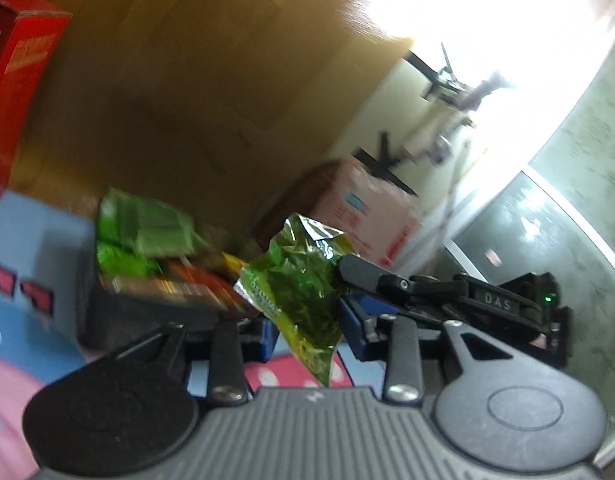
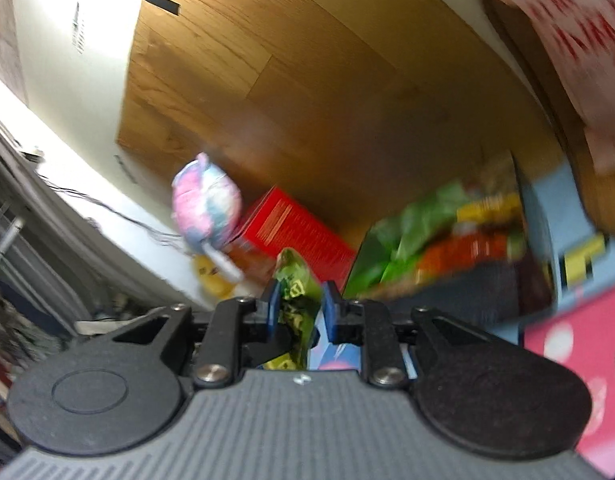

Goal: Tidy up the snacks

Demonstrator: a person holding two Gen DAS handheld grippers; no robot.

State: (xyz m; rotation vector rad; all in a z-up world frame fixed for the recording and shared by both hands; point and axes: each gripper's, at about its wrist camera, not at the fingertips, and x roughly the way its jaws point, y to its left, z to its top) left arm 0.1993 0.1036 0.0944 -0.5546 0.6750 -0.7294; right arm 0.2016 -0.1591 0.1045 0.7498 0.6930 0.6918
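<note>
A crinkled green snack packet point(image 1: 299, 280) hangs between the blue pads of my left gripper point(image 1: 307, 328), which is shut on its lower half. My right gripper point(image 1: 359, 272) reaches in from the right and its black finger sits on the packet's upper right corner. In the right wrist view the same green packet point(image 2: 295, 280) stands pinched between the two blue pads of the right gripper point(image 2: 301, 306), shut on it. Both grippers hold the one packet above the floor. The frames are blurred.
A dark bin point(image 1: 119, 312) piled with green, orange and yellow snack packs point(image 2: 447, 240) stands on a blue and pink mat point(image 1: 35, 248). A red box point(image 2: 299, 232), a pink-blue plush toy point(image 2: 207, 204) and a pink cardboard carton point(image 1: 367, 208) sit on the wooden floor point(image 1: 187, 80).
</note>
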